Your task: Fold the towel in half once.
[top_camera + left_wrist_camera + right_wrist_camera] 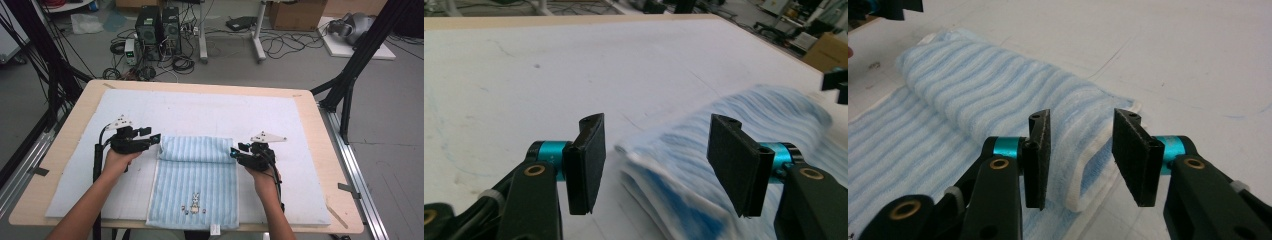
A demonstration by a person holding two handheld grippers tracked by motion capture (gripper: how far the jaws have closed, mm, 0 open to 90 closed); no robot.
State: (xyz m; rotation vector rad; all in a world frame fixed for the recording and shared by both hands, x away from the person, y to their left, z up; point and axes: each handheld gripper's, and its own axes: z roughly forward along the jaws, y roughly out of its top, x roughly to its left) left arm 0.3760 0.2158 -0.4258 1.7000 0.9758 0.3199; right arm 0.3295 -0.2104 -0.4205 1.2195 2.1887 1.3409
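We see the left hand-held gripper with its two black jaws spread apart, aligned with the left end of the roll formed in the light-blue striped terry towel; in the left gripper view the pads stand clear of the cloth, with the towel's layered edge lying between and beyond them. The right hand-held gripper likewise has its jaws spread, and the right gripper view shows the white-bound right end of the roll between the pads without contact. No earlier picture is referenced. The towel lies flat on the white padded mat covering the light wooden bench, its far edge rolled toward the person and its near end, bearing a small embroidered rabbit, reaching the bench's front edge.
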